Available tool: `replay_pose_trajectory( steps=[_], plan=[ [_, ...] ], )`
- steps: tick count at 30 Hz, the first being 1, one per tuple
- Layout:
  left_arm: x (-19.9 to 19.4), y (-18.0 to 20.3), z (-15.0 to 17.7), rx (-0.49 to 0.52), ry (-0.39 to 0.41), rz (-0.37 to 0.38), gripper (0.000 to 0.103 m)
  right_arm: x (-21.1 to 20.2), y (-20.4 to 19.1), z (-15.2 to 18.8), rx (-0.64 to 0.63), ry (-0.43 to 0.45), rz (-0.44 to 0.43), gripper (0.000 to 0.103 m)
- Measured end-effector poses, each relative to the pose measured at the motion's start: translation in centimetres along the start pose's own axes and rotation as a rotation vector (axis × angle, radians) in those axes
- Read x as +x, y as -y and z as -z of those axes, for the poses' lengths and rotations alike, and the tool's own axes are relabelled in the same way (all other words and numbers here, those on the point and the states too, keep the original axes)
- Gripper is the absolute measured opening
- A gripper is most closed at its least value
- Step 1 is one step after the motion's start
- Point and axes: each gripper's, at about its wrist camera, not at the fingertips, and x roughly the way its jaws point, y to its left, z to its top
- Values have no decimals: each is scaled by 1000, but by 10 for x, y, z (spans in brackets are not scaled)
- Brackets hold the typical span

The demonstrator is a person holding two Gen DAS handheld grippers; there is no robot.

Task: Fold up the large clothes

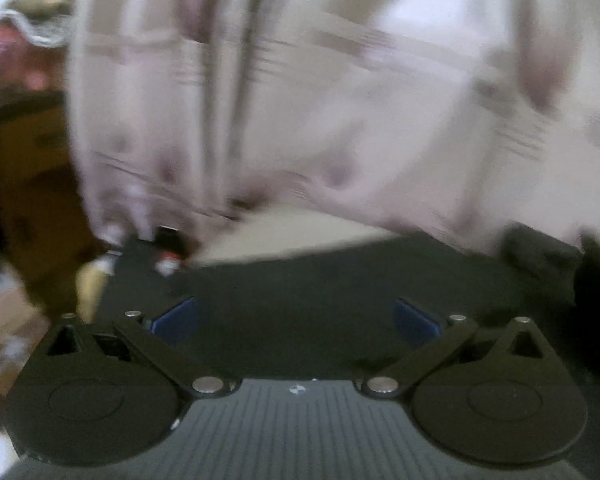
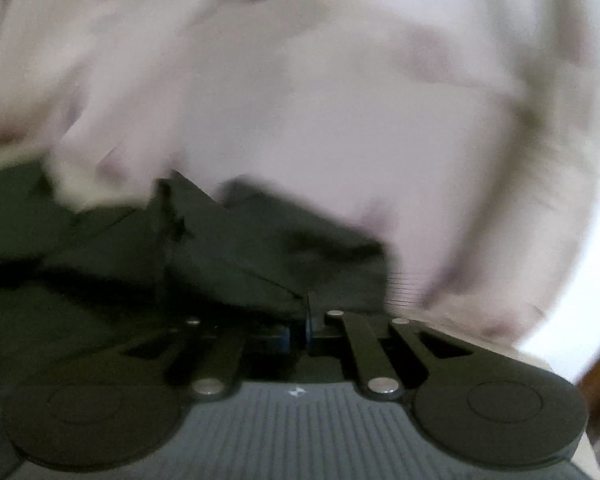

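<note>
Pale curtains (image 1: 260, 80) hang blurred behind the dark worktop (image 1: 300, 280). My left claw (image 1: 296, 316) stands wide and released over it, nothing between its blue pads (image 1: 178, 318). My right claw (image 2: 298, 330) is clenched on an edge of the dark garment (image 2: 204, 248), which lies crumpled just ahead of it. I judge the pinch shallow: a quick pull could slip the cloth free, or drag the whole heap instead of one layer.

Black garment (image 2: 228, 248); pale pink sheet (image 1: 260, 100), thin brown stripes
</note>
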Motion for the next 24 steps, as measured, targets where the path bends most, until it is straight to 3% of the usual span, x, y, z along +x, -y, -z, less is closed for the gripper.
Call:
replay_pose_trajectory(
  steps=[5,9,13,18,21,24],
  plan=[
    [-8,36,39,45,-37,99,103,-58,148,16,188,13,222,6],
    [-20,42,44,90,1,103,103,-91,262,60,296,-58,411,6],
    [-25,44,43,154,3,78,103,-101,333,116,383,-152,515,6],
    [-30,40,45,187,-22,34,103,-99,384,190,491,-268,604,6],
    [-31,31,47,192,-40,18,103,-96,399,224,562,-308,577,7],
    [-29,20,50,196,-62,9,103,-109,399,240,605,-277,584,23]
  ],
)
